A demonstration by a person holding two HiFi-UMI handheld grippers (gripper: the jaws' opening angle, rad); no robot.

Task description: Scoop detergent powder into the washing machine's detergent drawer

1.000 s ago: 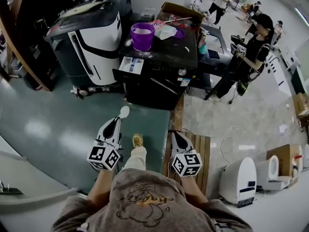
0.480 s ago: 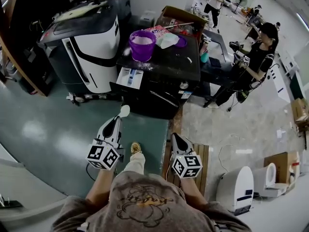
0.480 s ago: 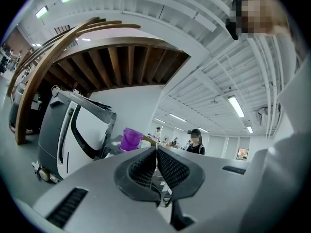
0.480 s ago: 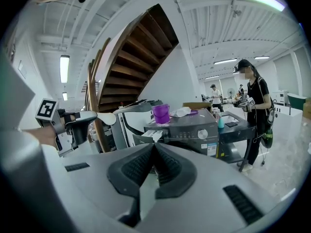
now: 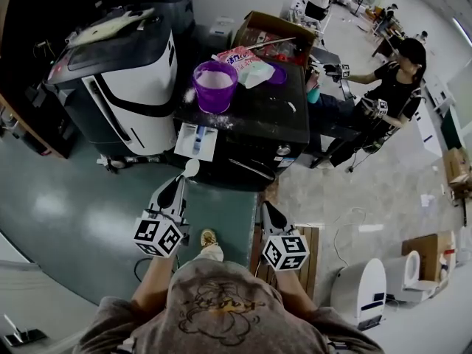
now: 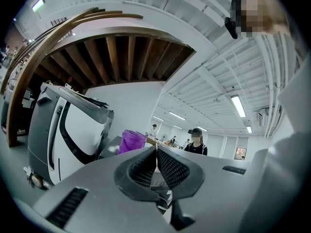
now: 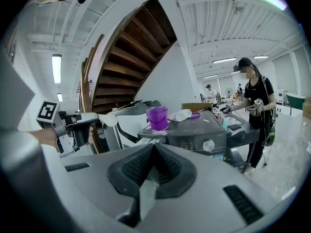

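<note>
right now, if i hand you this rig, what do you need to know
Left gripper: shut on the white spoon, bowl pointing toward the machine. Whether it carries powder cannot be told.
Right gripper: shut, empty.
The purple tub of white powder stands on the left side of the washing machine top. The detergent drawer is pulled out at the front, same side.
Done: drawer open, spoon in hand.
Left: step closer, scoop from the tub, tip into the drawer.

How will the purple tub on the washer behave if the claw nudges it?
Purple tub looks nearly full of white powder: probably heavy, slow to slide. Open top, about as tall as wide: a high push could tip and spill it.
</note>
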